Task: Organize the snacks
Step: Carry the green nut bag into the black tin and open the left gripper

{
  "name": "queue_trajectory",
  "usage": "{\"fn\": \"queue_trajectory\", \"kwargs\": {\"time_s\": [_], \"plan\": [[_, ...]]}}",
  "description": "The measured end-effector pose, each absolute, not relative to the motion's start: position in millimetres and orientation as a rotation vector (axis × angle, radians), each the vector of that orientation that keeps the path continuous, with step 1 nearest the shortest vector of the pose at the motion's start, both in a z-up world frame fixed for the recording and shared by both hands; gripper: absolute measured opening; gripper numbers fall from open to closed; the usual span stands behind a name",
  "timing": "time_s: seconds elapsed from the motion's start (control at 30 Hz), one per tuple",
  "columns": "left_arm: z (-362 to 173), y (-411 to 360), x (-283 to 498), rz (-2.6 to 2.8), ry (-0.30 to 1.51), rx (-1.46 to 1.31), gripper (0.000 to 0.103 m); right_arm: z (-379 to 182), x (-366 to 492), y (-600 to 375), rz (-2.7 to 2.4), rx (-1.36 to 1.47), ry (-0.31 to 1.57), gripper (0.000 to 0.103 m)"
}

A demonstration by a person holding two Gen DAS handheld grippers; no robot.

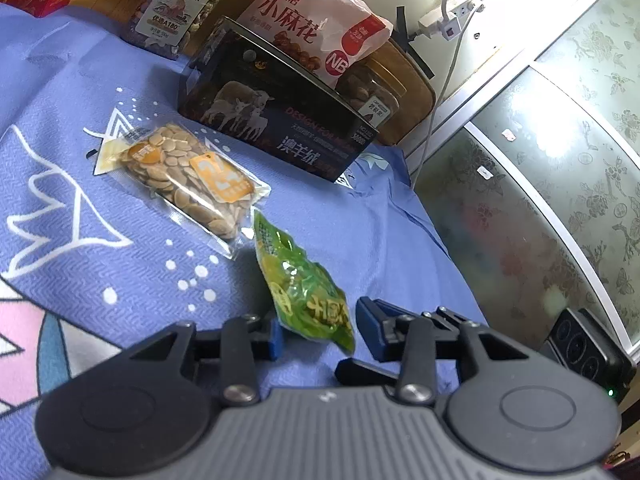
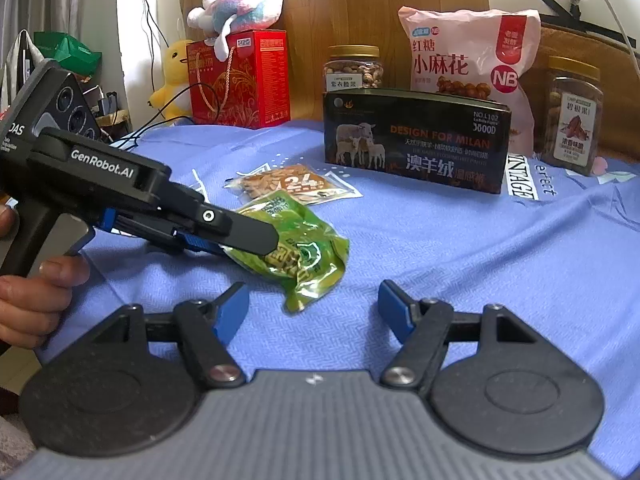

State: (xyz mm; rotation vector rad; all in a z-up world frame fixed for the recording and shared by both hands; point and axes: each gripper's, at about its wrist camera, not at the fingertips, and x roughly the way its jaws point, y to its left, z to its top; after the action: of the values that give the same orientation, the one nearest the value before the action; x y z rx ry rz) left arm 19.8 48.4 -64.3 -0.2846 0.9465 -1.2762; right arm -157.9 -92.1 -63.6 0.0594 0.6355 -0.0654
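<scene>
A green snack packet (image 1: 304,288) lies on the blue cloth (image 1: 120,264); it also shows in the right wrist view (image 2: 304,248). My left gripper (image 1: 320,328) is open, its blue pads on either side of the packet's near end; in the right wrist view it reaches in from the left over the packet (image 2: 244,240). A clear packet of seeds (image 1: 188,176) lies just beyond the green one, also in the right wrist view (image 2: 292,184). My right gripper (image 2: 314,312) is open and empty, a little in front of the green packet.
A dark open box with sheep pictures (image 2: 416,136) stands behind the packets. A pink snack bag (image 2: 472,60) and two nut jars (image 2: 354,68) (image 2: 574,112) stand behind it. A red gift box (image 2: 240,80) with plush toys is at the back left.
</scene>
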Motion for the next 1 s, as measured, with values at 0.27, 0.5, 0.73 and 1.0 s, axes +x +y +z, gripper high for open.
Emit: {"fn": "queue_trajectory", "kwargs": {"time_s": [0.27,0.5,0.73,1.0], "plan": [[-61,48,13,-1.275,0.920,-0.251,0.041,-64,-158,-90,-0.075,0.042,0.637,0.074],[-61,49,14,-1.283,0.921,-0.263,0.048,-65,-157,-88,-0.080,0.026,0.640,0.074],[-56,60,20,-1.268,0.929,-0.300,0.065,-65,-156,-86,-0.085,0.013,0.646,0.074],[-59,40,29,-1.262,1.033,-0.246,0.019,-62,-135,-87,-0.007,-0.004,0.687,0.052]]}}
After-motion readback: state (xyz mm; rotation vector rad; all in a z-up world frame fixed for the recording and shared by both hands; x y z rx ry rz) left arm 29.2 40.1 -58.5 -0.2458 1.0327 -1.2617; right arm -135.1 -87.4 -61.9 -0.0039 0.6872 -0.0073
